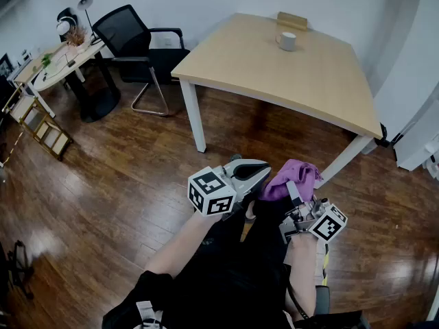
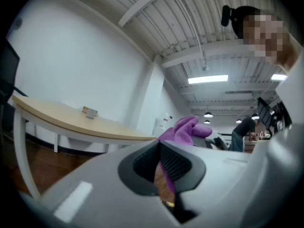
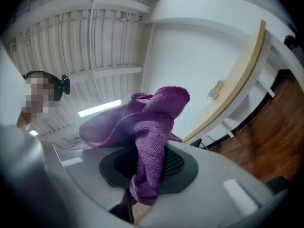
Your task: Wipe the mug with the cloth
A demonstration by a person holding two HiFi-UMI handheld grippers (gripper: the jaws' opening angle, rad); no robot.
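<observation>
A white mug (image 1: 287,41) stands near the far edge of the light wooden table (image 1: 274,67), well ahead of both grippers. My right gripper (image 1: 297,199) is held low in front of the person's body, shut on a purple cloth (image 1: 293,177). In the right gripper view the cloth (image 3: 151,127) is pinched between the pads and bunches up above the right gripper (image 3: 147,170). My left gripper (image 1: 255,173) is beside it, shut and with nothing in it. The left gripper view shows the left gripper (image 2: 160,167) with its pads together and the cloth (image 2: 186,128) just beyond. The mug is in neither gripper view.
A small wooden block (image 1: 292,20) lies behind the mug. A black office chair (image 1: 134,36) stands left of the table, with a small white table (image 1: 51,67) and a wooden rack (image 1: 46,132) further left. Dark wood floor (image 1: 123,184) lies between me and the table.
</observation>
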